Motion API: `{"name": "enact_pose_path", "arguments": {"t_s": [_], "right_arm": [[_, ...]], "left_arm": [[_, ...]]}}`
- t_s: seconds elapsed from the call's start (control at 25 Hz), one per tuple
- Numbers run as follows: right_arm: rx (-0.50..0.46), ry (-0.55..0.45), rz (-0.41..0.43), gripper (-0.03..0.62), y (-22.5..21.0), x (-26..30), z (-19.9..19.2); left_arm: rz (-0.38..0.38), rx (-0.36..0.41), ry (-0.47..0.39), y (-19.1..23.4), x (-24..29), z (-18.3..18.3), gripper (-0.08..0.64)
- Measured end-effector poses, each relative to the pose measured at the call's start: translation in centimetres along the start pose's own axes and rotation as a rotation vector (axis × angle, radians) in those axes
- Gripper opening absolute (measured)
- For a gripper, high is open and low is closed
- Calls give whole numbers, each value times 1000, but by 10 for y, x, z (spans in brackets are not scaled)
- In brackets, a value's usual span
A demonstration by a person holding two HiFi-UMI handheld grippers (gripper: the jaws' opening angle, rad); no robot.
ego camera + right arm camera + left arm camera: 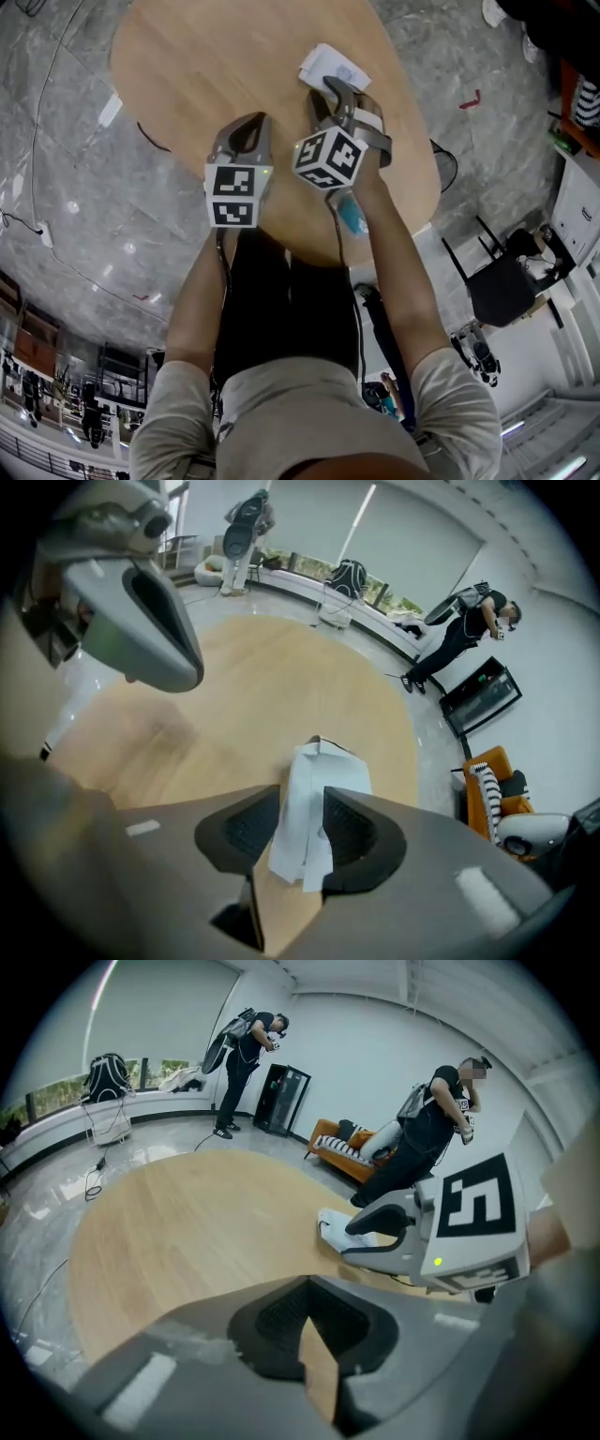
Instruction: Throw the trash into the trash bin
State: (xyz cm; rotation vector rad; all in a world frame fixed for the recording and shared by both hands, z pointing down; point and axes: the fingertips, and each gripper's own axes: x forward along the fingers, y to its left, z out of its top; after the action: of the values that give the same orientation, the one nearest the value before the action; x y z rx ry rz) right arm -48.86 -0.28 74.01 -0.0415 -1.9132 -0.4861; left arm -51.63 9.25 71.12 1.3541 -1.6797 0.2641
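right gripper (298, 797) spread round paper (323, 766), left gripper (305, 1321) closed

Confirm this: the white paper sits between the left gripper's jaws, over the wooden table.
Wrong gripper. The white paper sits between the jaws of the right gripper, over the wooden table; the right gripper view shows it. The left gripper has no paper between its jaws.
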Motion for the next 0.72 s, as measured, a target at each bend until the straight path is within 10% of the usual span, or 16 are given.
{"name": "enact_pose_path", "arguments": {"t_s": [0.44,0.72], "right_arm": [[-72,46,16,101,11,19,0],[54,-24,35,74,-6,-5,13]], "left_arm": [[-7,24,18,-3,4,-6,18],[1,22,-5,-6,-7,2,18]]}}
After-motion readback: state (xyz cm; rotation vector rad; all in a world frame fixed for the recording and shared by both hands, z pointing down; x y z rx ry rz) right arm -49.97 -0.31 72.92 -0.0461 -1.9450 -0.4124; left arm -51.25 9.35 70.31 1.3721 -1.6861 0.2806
